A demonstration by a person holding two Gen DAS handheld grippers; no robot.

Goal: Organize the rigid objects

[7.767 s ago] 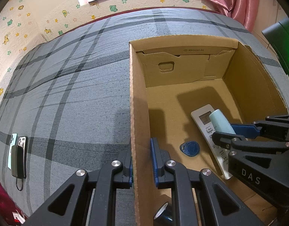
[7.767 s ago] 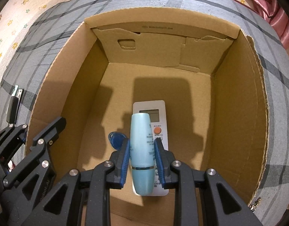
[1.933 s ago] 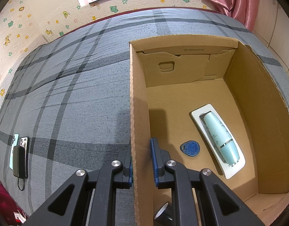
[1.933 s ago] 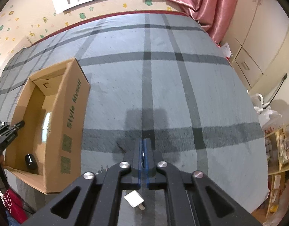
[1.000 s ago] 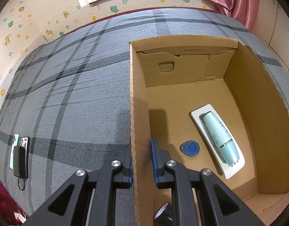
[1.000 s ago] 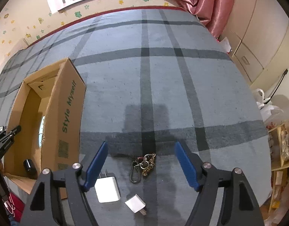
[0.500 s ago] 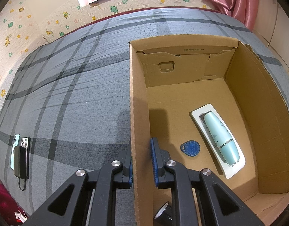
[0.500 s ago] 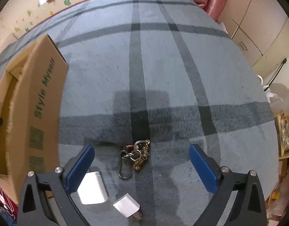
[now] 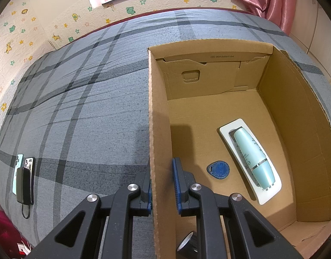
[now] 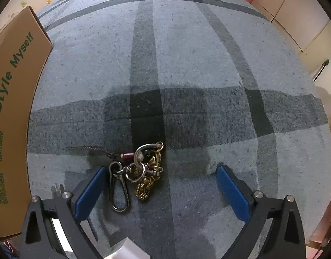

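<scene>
I'm holding the right gripper (image 10: 161, 191) wide open low over the grey plaid bedspread (image 10: 187, 64), blue pads either side of the keychain (image 10: 136, 172); the bunch is lying nearer my left pad, not touching either as far as I can tell. A white charger (image 10: 127, 249) is sitting right under the gripper body, another white block (image 10: 59, 231) partly hidden behind the left finger. The cardboard box (image 10: 12, 82) is standing off to my left, green print on its side

I'm keeping the left gripper (image 9: 162, 185) clamped on the box's near side wall (image 9: 157, 129), one pad outside, one inside. Inside the box, closest to me, a black cylinder (image 9: 187, 245) is poking out below the gripper, then a blue key fob (image 9: 218, 169) on the floor, then a pale teal bottle (image 9: 252, 158) lying on top of a white remote (image 9: 227, 131). Far left on the bedspread, two phones (image 9: 25, 166) are lying side by side with a black power bank (image 9: 25, 185) on top
</scene>
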